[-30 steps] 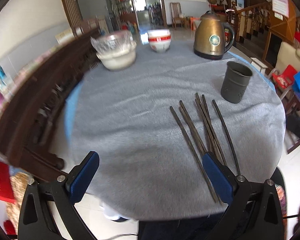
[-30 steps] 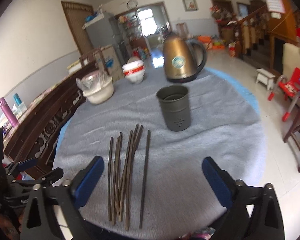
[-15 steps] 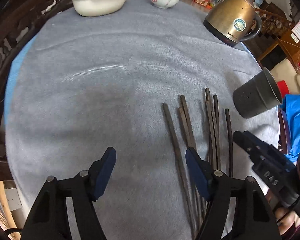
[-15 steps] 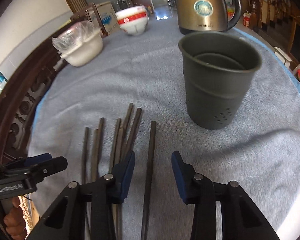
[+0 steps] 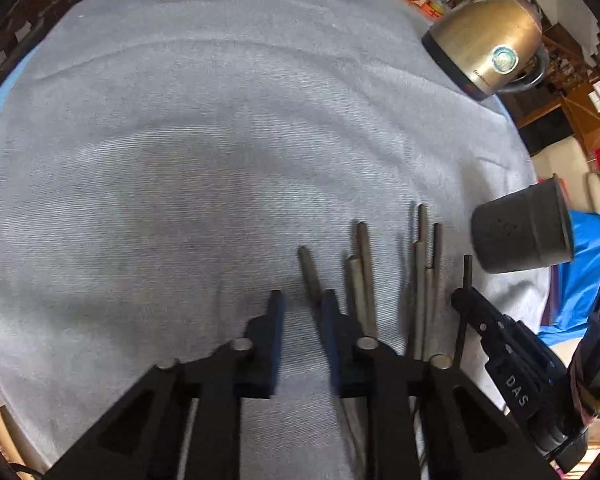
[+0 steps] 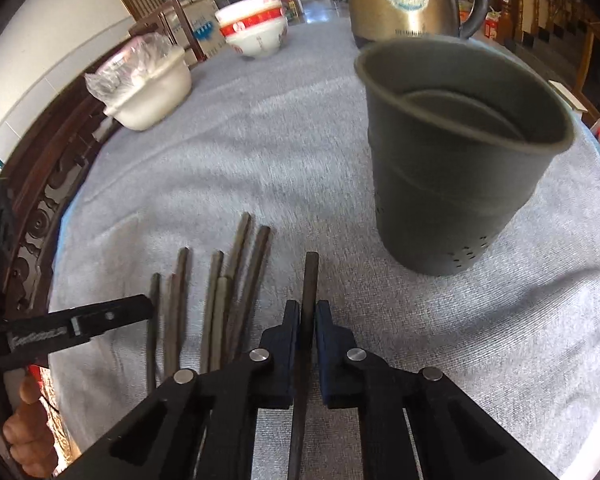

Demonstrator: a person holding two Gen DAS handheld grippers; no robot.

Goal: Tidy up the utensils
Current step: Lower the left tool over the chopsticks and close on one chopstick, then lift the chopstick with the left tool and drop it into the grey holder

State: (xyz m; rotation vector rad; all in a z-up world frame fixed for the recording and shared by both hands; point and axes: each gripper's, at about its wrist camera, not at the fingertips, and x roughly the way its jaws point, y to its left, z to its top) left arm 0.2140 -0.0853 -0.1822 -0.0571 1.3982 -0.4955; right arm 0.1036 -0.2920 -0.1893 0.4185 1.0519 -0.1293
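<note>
Right wrist view: right gripper (image 6: 308,322) pinches one chopstick (image 6: 310,276), lower centre.
Left wrist view: left gripper (image 5: 302,306) closing beside leftmost stick (image 5: 309,274).
Cup (image 6: 456,152): upper right.

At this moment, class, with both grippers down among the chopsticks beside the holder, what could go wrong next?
1. The right gripper pinches one chopstick near its end, so it may pivot when lifted.
2. The left gripper is closing with the leftmost chopstick against one pad; it may slip out.
3. The dark utensil holder stands close ahead; a swinging chopstick might tip it.
</note>
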